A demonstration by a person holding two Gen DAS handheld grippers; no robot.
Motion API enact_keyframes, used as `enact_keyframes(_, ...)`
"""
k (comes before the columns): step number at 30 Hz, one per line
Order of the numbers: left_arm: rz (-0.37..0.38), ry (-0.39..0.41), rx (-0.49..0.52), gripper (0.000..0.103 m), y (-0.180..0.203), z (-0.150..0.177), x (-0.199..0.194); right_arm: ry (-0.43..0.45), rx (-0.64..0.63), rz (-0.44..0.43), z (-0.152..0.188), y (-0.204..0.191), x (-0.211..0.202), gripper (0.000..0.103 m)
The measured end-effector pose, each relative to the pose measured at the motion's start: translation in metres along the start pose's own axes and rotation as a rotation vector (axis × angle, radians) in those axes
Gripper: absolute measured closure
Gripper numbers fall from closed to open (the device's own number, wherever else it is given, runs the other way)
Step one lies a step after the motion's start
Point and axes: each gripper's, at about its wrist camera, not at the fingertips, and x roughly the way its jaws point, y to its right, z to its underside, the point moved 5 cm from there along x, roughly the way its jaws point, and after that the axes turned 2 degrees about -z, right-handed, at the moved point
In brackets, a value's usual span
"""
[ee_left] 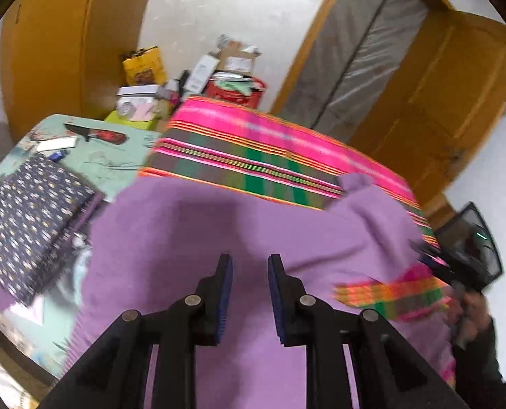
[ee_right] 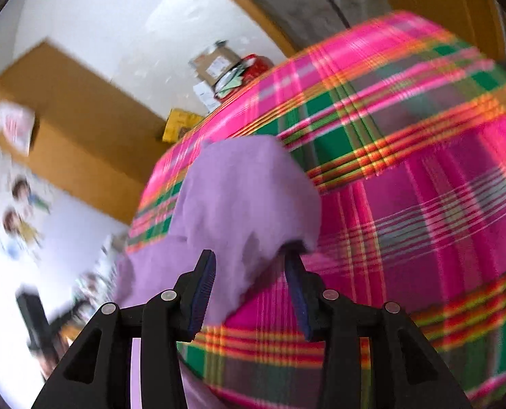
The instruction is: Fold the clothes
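A purple garment (ee_left: 219, 225) lies spread over a bright pink, green and orange plaid cloth (ee_left: 239, 143). My left gripper (ee_left: 250, 271) hovers open just above the garment's middle, with nothing between its fingers. At the right edge, a hand holds my right gripper (ee_left: 433, 259) at the garment's right side. In the right wrist view, blurred by motion, a raised fold of the purple garment (ee_right: 239, 184) hangs loosely between the wide-apart fingers of my right gripper (ee_right: 249, 269) and drapes over the right fingertip. The plaid cloth (ee_right: 406, 170) fills the right side.
A folded dark floral garment (ee_left: 28, 211) lies on a mint table cover (ee_left: 110, 160) at the left, with a knife (ee_left: 96, 133) beyond it. Boxes and tins (ee_left: 191, 75) pile up against the far wall. A wooden door (ee_left: 450, 95) and a wrapped mattress (ee_left: 355, 54) stand behind.
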Motion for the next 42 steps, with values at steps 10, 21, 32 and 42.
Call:
enact_keyframes(10, 0.104, 0.073, 0.007, 0.081, 0.041, 0.049, -0.037, 0.135, -0.188, -0.040, -0.005, -0.063, -0.011, 0.100)
enact_keyframes(21, 0.116, 0.177, -0.136, 0.081, 0.017, 0.054, -0.068, -0.067, -0.638, -0.255, 0.101, -0.223, 0.011, 0.097)
enact_keyframes(32, 0.070, 0.158, -0.204, 0.081, -0.011, 0.069, -0.063, -0.379, -0.697, -0.274, 0.178, -0.192, 0.042, 0.063)
enact_keyframes(42, 0.083, 0.123, -0.203, 0.081, -0.009, 0.075, -0.047, -0.156, -0.306, -0.122, 0.072, -0.109, 0.038, 0.060)
